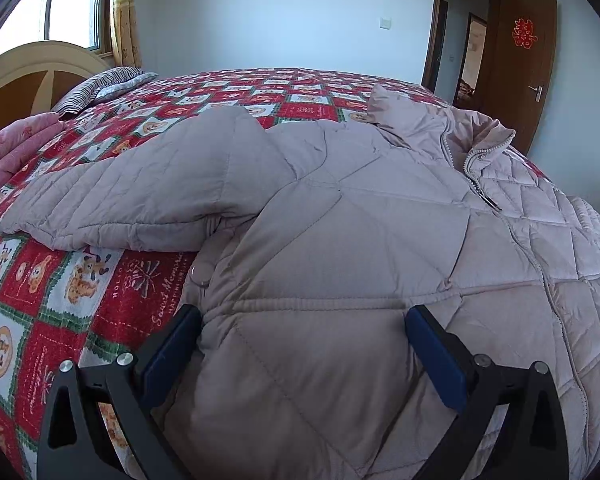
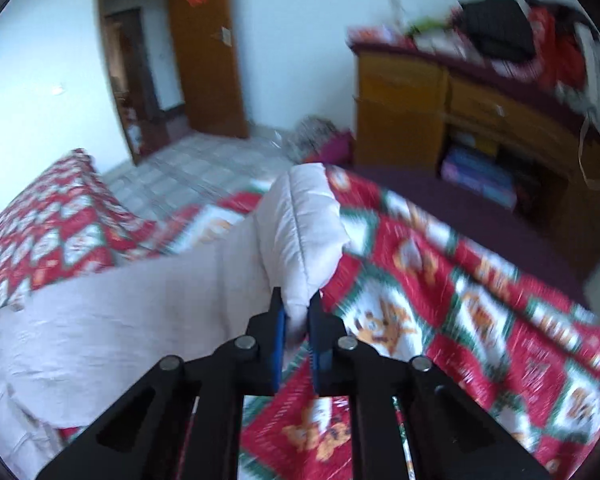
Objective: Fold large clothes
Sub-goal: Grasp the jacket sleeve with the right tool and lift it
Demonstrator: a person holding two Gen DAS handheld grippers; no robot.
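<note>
A pale pink quilted jacket point(image 1: 340, 216) lies spread on the bed, zipper side up, collar toward the far right, one sleeve point(image 1: 140, 188) stretched out to the left. My left gripper point(image 1: 302, 320) is open, its blue-padded jaws wide apart over the jacket's lower body near the waist seam. In the blurred right wrist view my right gripper point(image 2: 298, 312) is shut on the jacket's other sleeve point(image 2: 304, 232) near its cuff and holds it lifted above the bed. The rest of the jacket point(image 2: 120, 328) lies to the left.
The bed has a red, green and white bear-pattern cover point(image 1: 60, 280). A pink quilt point(image 1: 8, 152) and striped pillow point(image 1: 96, 88) lie by the headboard. A wooden cabinet point(image 2: 480, 120) with clutter stands right of the bed. An open brown door point(image 1: 524, 60) is beyond.
</note>
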